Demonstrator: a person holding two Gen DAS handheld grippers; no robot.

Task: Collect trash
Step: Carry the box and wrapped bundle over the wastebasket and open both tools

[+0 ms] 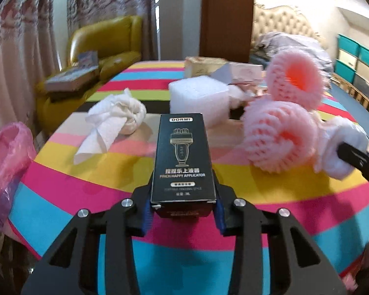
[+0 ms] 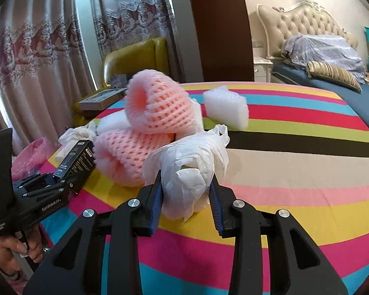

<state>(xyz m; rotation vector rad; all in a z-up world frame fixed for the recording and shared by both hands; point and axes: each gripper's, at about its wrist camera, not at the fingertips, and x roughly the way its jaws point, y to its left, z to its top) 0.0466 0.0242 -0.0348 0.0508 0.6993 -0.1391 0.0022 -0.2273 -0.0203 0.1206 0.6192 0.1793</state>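
Black carton (image 1: 183, 158) reads "DORMI" at the top, a line drawing of an applicator head under it, then Chinese characters, then "PINCH HAPPY APPLICATOR"; smaller lines lower down too blurred to read. Left gripper (image 1: 183, 212) is clamped on the carton's near end, blue pads (image 1: 147, 215) pressed on both side faces, carton sticking out forward over the striped tablecloth (image 1: 86, 191). From the right wrist view the left gripper body shows white lettering that looks like "GenRobot", rest not legible; a hand (image 2: 11, 250) grips its handle.

Right gripper (image 2: 185, 201) is closed narrow on a crumpled white plastic wad (image 2: 189, 172), blue pads touching both sides; wad sits low over the yellow stripe.

Loose trash on the table: two pink foam fruit nets (image 1: 280, 137), one leaning on the other, just beside the held wad; a crumpled white paper towel (image 1: 115, 120) left of the carton; a white foam wrap block (image 1: 199, 100) farther back. Pink plastic bag (image 1: 7, 162) hangs at the table's left edge. Yellow armchair (image 1: 105, 44) with boxes behind, writing on those unreadable.
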